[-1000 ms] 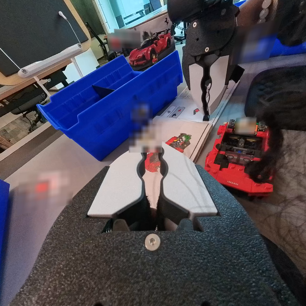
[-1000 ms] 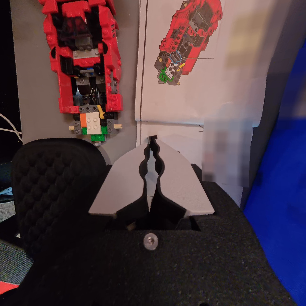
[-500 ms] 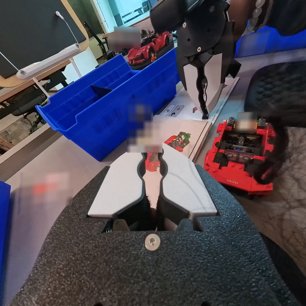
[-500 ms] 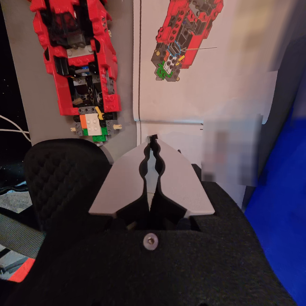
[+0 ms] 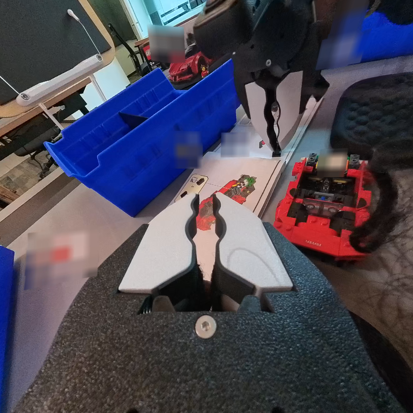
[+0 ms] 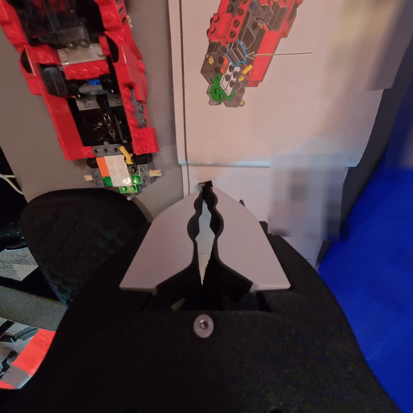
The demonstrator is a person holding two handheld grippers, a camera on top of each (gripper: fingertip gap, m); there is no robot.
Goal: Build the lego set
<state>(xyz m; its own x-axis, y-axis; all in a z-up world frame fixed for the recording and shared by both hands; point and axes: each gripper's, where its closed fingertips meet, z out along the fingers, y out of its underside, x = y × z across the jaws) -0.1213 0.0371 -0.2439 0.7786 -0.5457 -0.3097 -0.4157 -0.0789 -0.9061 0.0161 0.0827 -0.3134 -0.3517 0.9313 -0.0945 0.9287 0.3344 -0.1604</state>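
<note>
A partly built red lego car [image 5: 319, 214] sits on the grey table to the right of the open instruction booklet [image 5: 234, 178]. My left gripper [image 5: 205, 197] hovers low over the booklet, its jaws slightly apart and empty. My right gripper [image 5: 276, 152] points down at the booklet's far page, just behind the car, shut on a small black lego piece [image 5: 276, 153]. In the right wrist view the right gripper [image 6: 206, 190] holds the black piece [image 6: 206, 185] over the booklet [image 6: 279, 125], with the car [image 6: 89, 89] up and to the left, its multicoloured end nearest.
A blue parts bin [image 5: 145, 143] stands left of the booklet, with the set's box [image 5: 185, 64] behind it; the bin also shows in the right wrist view [image 6: 368, 245]. A black mesh cushion [image 5: 375, 116] lies right of the car. Another blue bin edge [image 5: 5, 312] is at far left. The left gripper's tips are roughly 15 cm from the right gripper's.
The right gripper, still holding the black piece, has moved nearer the car's rear end, and the car has grown larger in its view. The left gripper has barely moved.
</note>
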